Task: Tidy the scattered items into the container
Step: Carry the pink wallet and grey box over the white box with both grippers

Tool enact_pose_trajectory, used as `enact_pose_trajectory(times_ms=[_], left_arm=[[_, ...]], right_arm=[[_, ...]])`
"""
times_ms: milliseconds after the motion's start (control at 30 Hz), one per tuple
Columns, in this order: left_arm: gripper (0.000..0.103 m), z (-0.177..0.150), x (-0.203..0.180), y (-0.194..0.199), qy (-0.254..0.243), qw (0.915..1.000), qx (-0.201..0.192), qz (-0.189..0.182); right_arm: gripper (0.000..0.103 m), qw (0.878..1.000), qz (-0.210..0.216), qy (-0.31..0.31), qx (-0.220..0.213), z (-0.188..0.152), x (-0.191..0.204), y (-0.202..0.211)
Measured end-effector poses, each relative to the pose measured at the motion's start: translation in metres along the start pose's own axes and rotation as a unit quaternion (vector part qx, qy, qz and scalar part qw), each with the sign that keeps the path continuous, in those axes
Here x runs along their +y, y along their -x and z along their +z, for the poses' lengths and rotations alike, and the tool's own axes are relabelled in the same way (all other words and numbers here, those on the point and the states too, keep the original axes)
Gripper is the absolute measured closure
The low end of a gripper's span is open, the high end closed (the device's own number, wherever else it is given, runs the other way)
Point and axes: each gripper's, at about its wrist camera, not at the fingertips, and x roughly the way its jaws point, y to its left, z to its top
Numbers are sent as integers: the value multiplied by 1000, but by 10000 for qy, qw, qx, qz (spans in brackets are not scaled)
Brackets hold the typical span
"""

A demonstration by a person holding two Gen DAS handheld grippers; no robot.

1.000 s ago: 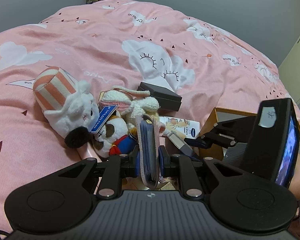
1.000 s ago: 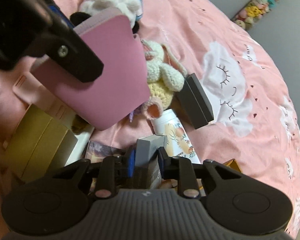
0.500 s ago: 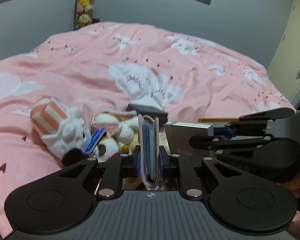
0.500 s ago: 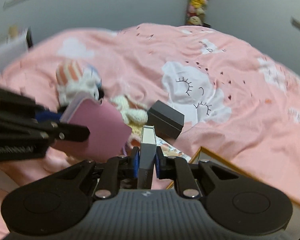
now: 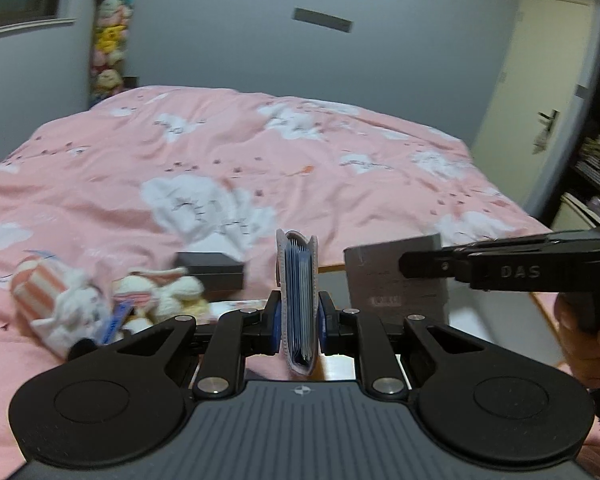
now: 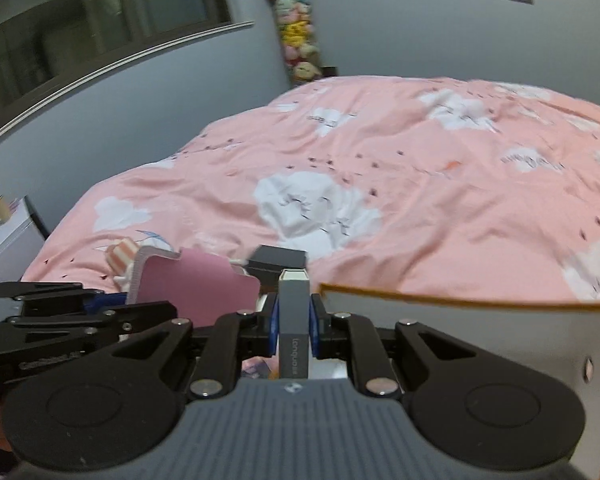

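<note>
Both grippers have lifted off the pile: left gripper (image 5: pixel 298 316) clamps the wallet (image 5: pixel 299 296), right gripper (image 6: pixel 293 322) the grey box (image 6: pixel 294 320), container (image 6: pixel 460 344) at 3 o'clock, ready for dropping.

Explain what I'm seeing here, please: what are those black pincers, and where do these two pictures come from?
No robot: a person carries a hand-held claw in each hand, each with its own camera looking along the fingers. One picture is from the left claw, clamped on a pink card wallet. The other is from the right claw, clamped on a slim grey box. Below lies a bed with a pink duvet, some soft toys and a black box. The wood-edged container sits at the right.
</note>
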Motion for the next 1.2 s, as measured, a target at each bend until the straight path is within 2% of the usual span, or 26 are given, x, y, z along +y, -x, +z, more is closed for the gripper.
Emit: enact_pose_trajectory(times_ms=[200,433,633,833,967,1100,1200], left_arm=[[84,-6,-19,-14,-78,9978,459,-480],[84,-18,-37,-48,-128,9873,1424,-695],[84,-27,-47,-71,-200,9775,2052,-437],[84,-29,-58,-83,-313,9706,2383,-87],[84,-32,-61,-91,-339,9660,2559,173],[84,-36,-63,-102,-300,9560,2902,304],[84,-38,-66,-108,-318,9523,3009,405]], right_arm=[[87,9967,-283,-669,361,-28,-27,3],[87,9881,-373,-1286,759,-55,-50,-15],[87,9789,-248,-1604,1242,-71,-61,-37],[87,9726,-128,-1632,1651,-73,-66,-59],[87,9679,-32,-1802,1753,-76,-70,-67],[87,9654,-70,-1929,1753,-80,-71,-69],[87,9649,-130,-1957,1745,-82,-71,-68]])
